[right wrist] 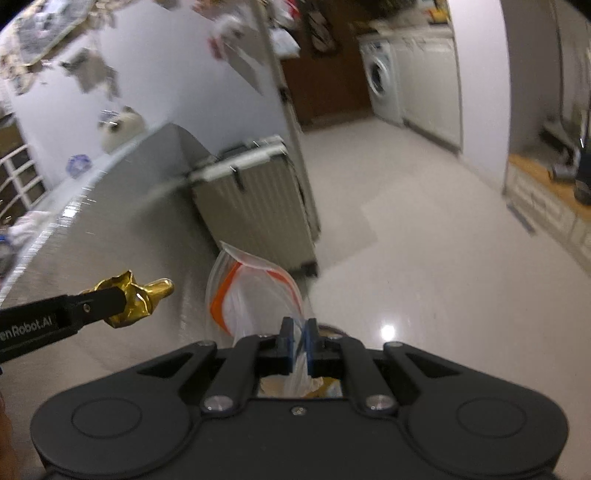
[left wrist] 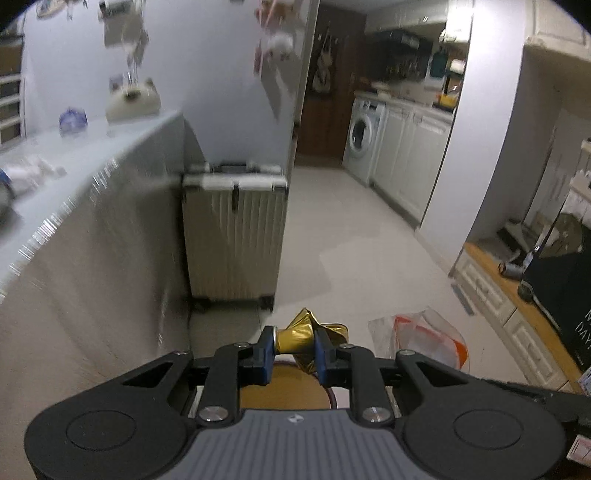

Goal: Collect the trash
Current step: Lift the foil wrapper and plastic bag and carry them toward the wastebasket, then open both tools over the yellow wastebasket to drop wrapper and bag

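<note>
Left gripper (left wrist: pixel 294 345) jaws pinching crumpled gold wrapper (left wrist: pixel 301 332), right gripper (right wrist: pixel 300 334) jaws clamping clear plastic bag (right wrist: pixel 255 291)

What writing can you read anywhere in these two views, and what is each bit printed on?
"enRobot.AI": white letters on the side of the left gripper, cut off at the picture's left edge, seen in the right wrist view.
"DAY": pale letters on the dark board at the right edge of the left wrist view; the line above it is cut off.
The papers on the wall are too blurred to read.
</note>
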`<state>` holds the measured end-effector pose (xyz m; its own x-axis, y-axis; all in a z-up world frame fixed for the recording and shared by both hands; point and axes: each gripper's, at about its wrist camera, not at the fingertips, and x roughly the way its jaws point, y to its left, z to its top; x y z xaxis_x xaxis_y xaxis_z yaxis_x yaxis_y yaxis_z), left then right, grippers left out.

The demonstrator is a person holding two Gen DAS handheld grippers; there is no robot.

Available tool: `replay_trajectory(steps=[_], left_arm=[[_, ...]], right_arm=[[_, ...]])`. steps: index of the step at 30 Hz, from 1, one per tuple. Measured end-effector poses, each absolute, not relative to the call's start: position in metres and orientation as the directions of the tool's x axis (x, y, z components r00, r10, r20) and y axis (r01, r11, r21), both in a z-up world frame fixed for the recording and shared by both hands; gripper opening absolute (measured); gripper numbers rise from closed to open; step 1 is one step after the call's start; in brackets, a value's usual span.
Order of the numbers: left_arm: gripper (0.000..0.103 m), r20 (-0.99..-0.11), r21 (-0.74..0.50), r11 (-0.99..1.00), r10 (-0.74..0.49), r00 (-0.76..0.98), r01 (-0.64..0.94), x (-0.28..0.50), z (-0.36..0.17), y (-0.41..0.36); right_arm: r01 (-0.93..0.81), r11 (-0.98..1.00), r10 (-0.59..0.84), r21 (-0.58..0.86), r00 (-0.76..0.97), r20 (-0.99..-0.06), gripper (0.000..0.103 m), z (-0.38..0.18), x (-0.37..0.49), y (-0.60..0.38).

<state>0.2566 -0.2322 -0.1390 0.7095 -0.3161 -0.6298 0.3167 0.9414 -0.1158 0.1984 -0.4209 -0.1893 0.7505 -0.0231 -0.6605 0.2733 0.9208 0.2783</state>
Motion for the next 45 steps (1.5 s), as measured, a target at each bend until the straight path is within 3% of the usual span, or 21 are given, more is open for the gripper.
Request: replay_trajectory(steps=[10, 21, 36, 45], left_arm=[[0.023, -0.764, -0.108, 0.958, -0.25, 0.595, 0.264, 0.331, -0.249, -0.255], [0.023, -0.85, -0.095, 0.972, -0.192, 0.491, 0.215, 0.398, -0.351, -0.262], [0.023, -0.909, -0.112, 0.964, -0.197, 0.366, 0.24, 0.446, -0.447, -0.27], [0.025, -0.89, -0.116, 0.949, -0.231, 0.394, 0.295, 0.472, -0.461, -0.278]], right_arm=[[0.413, 0.836, 0.012, 0.363, 0.646, -0.763, 0.006, -0.305, 0.261, -0.449], [0.453, 0.792, 0.107, 0.409, 0.556, -0.824, 0.006, -0.413, 0.322, -0.448], [0.505, 0.78, 0.112, 0.37, 0.469, -0.876, 0.007, -0.484, 0.376, -0.451], [0.526, 0.775, 0.097, 0.351, 0.449, -0.888, 0.008, -0.497, 0.389, -0.451]])
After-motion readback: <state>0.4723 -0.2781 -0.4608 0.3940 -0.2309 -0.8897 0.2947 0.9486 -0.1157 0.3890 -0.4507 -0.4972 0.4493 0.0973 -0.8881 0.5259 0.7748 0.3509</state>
